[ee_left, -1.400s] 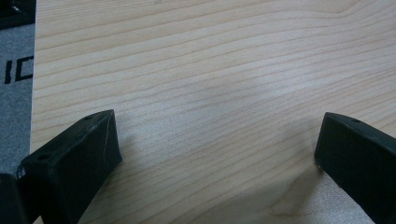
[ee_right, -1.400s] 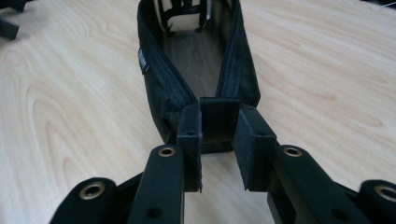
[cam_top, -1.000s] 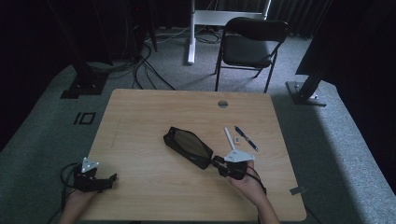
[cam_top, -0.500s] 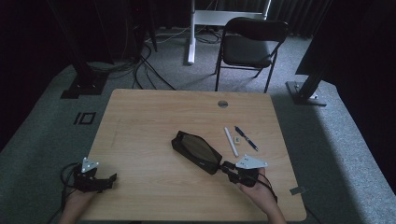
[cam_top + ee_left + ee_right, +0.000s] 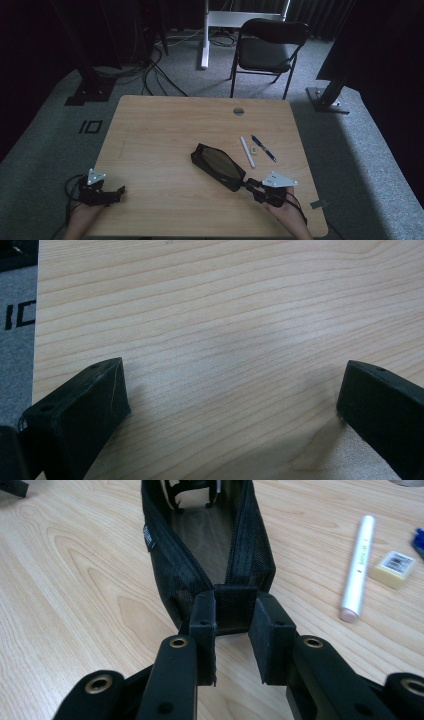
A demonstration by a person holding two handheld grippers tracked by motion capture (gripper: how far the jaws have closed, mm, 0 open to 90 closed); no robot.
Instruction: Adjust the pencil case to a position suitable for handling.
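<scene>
A black mesh pencil pouch (image 5: 218, 166) lies unzipped on the wooden table (image 5: 160, 130), slanting from the centre toward the front right. My right gripper (image 5: 252, 186) is at its near end. In the right gripper view the jaws (image 5: 232, 615) are shut on the fabric tab at the end of the pouch (image 5: 210, 545), whose open mouth runs away from me. My left gripper (image 5: 117, 191) rests at the table's front left corner. Its jaws (image 5: 232, 385) stand wide open over bare wood.
A white pen (image 5: 247, 151) (image 5: 359, 565), a small eraser (image 5: 254, 149) (image 5: 395, 567) and a blue pen (image 5: 263, 148) lie just right of the pouch. A cable hole (image 5: 238, 111) sits near the far edge. A black chair (image 5: 270, 45) stands beyond the table.
My right gripper has drawn the pouch to the right and slightly toward the front edge, keeping hold of its end. The left gripper has stayed put.
</scene>
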